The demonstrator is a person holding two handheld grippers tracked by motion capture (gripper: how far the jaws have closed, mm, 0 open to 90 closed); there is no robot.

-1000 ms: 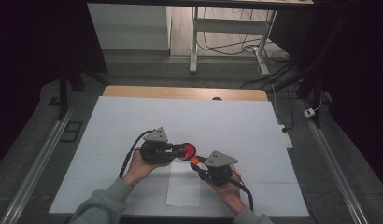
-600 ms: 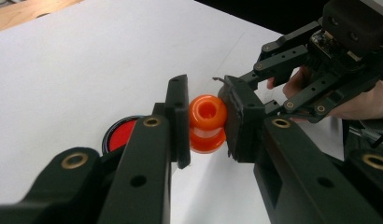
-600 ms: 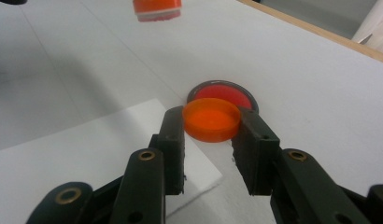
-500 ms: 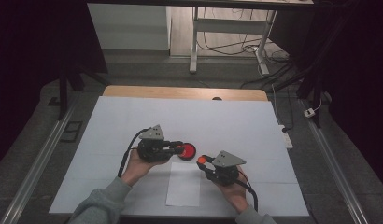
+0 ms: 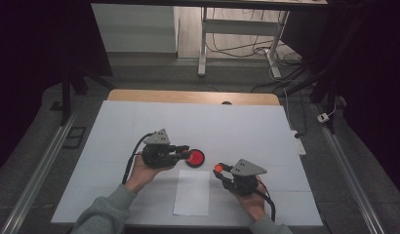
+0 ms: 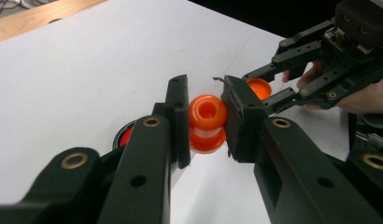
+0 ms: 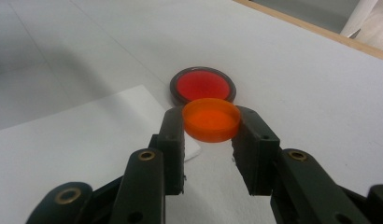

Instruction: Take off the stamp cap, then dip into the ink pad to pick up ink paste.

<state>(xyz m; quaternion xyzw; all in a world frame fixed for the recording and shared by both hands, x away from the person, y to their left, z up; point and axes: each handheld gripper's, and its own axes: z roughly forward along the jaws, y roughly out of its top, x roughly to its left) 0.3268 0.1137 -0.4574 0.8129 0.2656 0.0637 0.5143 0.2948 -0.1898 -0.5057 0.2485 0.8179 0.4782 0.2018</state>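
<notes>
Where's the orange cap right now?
The orange cap is clamped in the right claw, lifted just right of the red disc and the left claw.

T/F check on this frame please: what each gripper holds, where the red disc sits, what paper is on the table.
1. The left gripper is shut on an orange bottle. True.
2. The right gripper has open, empty jaws. False: it is shut on an orange cap.
3. The red disc lies on the white table cover. True.
4. The cap is on the bottle. False: the two are apart, one in each gripper.
5. A white paper sheet lies on the near side of the table. True.
</notes>
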